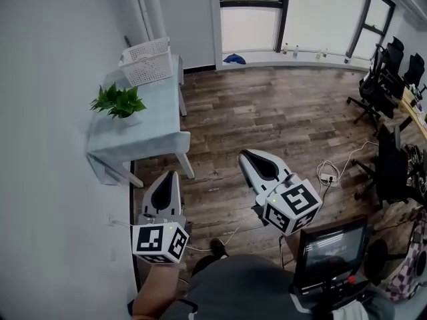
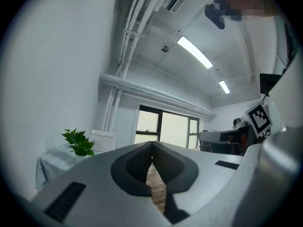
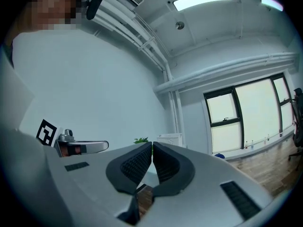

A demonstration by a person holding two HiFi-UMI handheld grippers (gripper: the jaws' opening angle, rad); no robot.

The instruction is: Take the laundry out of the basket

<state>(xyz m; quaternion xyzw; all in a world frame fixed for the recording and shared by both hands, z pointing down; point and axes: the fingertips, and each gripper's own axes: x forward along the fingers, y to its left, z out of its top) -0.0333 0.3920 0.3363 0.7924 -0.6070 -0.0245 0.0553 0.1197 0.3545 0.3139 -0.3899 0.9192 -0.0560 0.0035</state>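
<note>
A white perforated laundry basket (image 1: 148,61) stands at the far end of a pale table (image 1: 143,133) against the left wall. It shows small in the left gripper view (image 2: 102,140) and the right gripper view (image 3: 170,139). I cannot see any laundry inside it. My left gripper (image 1: 171,173) is shut and empty, held near the table's front corner, well short of the basket. Over the wooden floor my right gripper (image 1: 244,154) is shut with nothing between its pads. Both point toward the far wall.
A green potted plant (image 1: 119,103) sits mid-table between me and the basket. A blue cloth (image 1: 234,59) lies on the floor under the window. Cables (image 1: 333,169) run across the floor at right. Office chairs (image 1: 381,79) and a desk stand far right; a monitor (image 1: 331,245) is close at lower right.
</note>
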